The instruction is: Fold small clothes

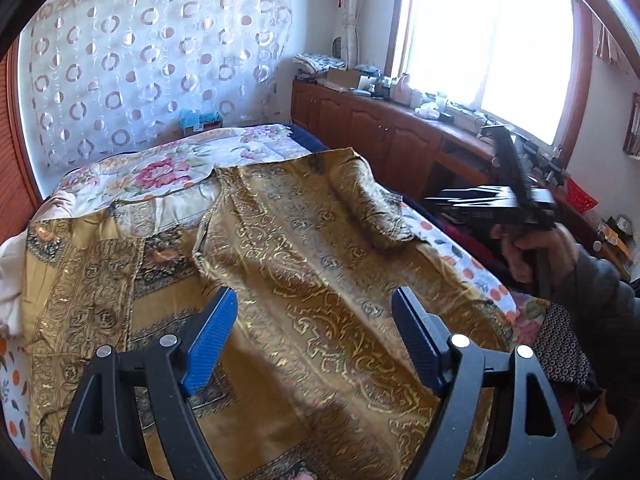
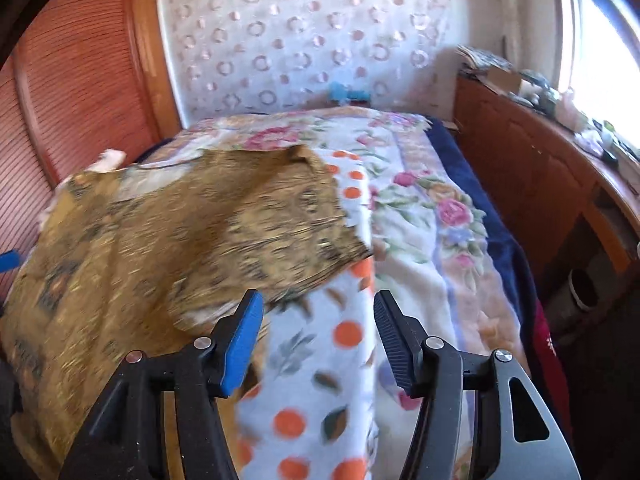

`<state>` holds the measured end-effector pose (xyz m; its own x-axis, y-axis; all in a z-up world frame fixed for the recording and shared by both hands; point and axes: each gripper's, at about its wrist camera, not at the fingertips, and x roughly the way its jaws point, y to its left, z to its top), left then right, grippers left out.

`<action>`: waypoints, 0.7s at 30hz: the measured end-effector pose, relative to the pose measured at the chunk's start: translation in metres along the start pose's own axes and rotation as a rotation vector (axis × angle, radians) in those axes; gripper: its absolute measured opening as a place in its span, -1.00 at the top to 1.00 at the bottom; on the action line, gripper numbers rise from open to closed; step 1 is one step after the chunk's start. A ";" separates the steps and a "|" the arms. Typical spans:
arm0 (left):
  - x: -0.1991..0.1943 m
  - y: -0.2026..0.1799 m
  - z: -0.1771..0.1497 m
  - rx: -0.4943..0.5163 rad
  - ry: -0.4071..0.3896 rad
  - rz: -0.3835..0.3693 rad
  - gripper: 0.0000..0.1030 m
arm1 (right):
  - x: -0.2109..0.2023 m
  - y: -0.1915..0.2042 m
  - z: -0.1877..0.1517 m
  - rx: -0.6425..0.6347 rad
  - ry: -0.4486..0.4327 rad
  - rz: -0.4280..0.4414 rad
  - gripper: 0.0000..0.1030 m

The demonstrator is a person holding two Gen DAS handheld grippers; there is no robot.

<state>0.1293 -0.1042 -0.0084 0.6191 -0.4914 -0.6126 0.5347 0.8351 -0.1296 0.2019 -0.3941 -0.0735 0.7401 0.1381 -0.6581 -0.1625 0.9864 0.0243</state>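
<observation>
Gold garment (image 1: 304, 240) spread on the bed (image 2: 420, 216), long axis running away. Left tongs (image 1: 314, 320) released, hovering right over it; right tongs (image 2: 318, 322) released, just beside its right edge.

A home bedroom: a bed (image 2: 432, 216) under floral blankets, wooden cabinets (image 1: 384, 136) at two o'clock, a curtained window (image 1: 492, 40) above them.
</observation>
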 end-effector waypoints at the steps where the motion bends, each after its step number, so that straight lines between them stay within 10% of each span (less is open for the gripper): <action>1: 0.002 0.001 0.000 -0.003 0.001 0.002 -0.56 | 0.013 0.004 0.004 0.009 0.015 -0.009 -0.16; 11: 0.010 0.010 -0.011 -0.026 0.025 0.020 -0.56 | 0.069 -0.009 0.038 0.119 0.108 -0.016 -0.15; 17: 0.012 0.012 -0.018 -0.024 0.033 0.032 -0.56 | 0.059 0.002 0.055 0.056 0.104 -0.118 0.99; 21: 0.013 0.018 -0.021 -0.036 0.039 0.037 -0.56 | 0.032 0.015 0.063 0.012 -0.002 -0.089 1.00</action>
<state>0.1347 -0.0908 -0.0354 0.6149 -0.4504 -0.6474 0.4904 0.8612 -0.1335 0.2646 -0.3690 -0.0464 0.7529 0.0503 -0.6562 -0.0885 0.9958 -0.0252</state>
